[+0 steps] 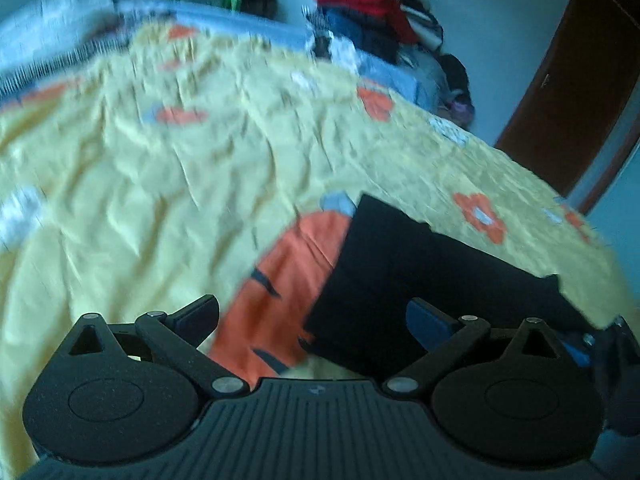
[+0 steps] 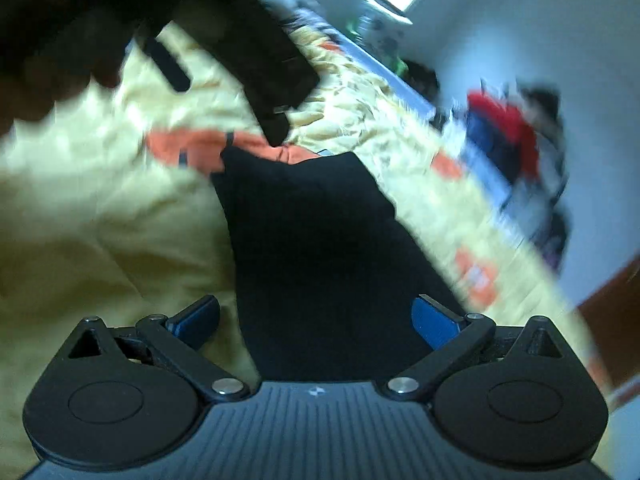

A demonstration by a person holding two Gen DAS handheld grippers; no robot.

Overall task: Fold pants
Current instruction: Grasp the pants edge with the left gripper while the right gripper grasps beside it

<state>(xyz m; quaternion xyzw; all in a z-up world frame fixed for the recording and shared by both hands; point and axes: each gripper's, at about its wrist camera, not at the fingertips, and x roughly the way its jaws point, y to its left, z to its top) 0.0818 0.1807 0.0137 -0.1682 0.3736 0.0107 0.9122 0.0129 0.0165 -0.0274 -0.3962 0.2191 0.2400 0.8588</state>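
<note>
Black pants (image 1: 400, 280) lie folded into a flat slab on a yellow flowered bedspread (image 1: 160, 160), near the bed's right edge. In the left wrist view my left gripper (image 1: 316, 316) is open and empty, its jaws wide apart, just short of the pants' near edge. In the right wrist view the pants (image 2: 320, 240) run forward between the open fingers of my right gripper (image 2: 316, 318), which holds nothing. The other gripper shows as a dark blurred shape (image 2: 260, 60) above the pants' far end. Both views are motion-blurred.
A pile of red, blue and dark clothes (image 1: 380, 12) is stacked at the far right corner of the bed. A white pillow (image 1: 60, 20) lies far left. A brown door (image 1: 572, 88) stands right of the bed. The bed's right edge (image 1: 600, 280) is close to the pants.
</note>
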